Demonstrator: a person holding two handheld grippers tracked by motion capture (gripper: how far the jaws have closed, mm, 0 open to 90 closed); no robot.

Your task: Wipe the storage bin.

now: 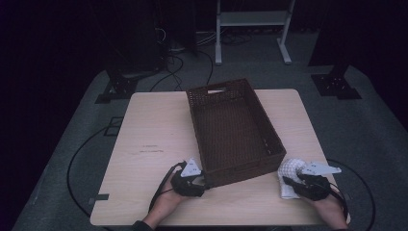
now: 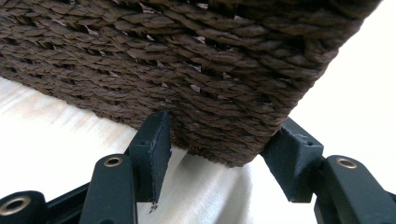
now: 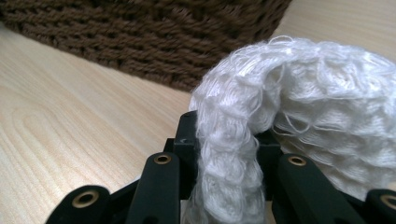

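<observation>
- Listing by size, the table (image 1: pixel 144 144) came first: pale wood, carrying every item, and lying under both claws.
- Woven brown basket (image 1: pixel 231 130): set slantwise on the table, directly ahead of the left gripper and just ahead and inward of the right one. Its inside looked unfilled, so it probably served as the receiving bin for the cloth.
- White knitted cloth (image 3: pixel 280 116): bunched into a hump and draped over the right claw, its fold pinched between the jaws. One end trailed on the table beside the basket's near corner. Held by a fold, it would likely lift in one piece.
- Left gripper (image 2: pixel 219 154): jaws stood apart, straddling the basket's near lower corner, one pad against the weave, the other close to it. Placement suggested steadying the basket against sliding.
- Right gripper (image 3: pixel 224 149): jaws drawn together and clamped on the white knitted cloth, low above the table, near the basket's outer wall.
</observation>
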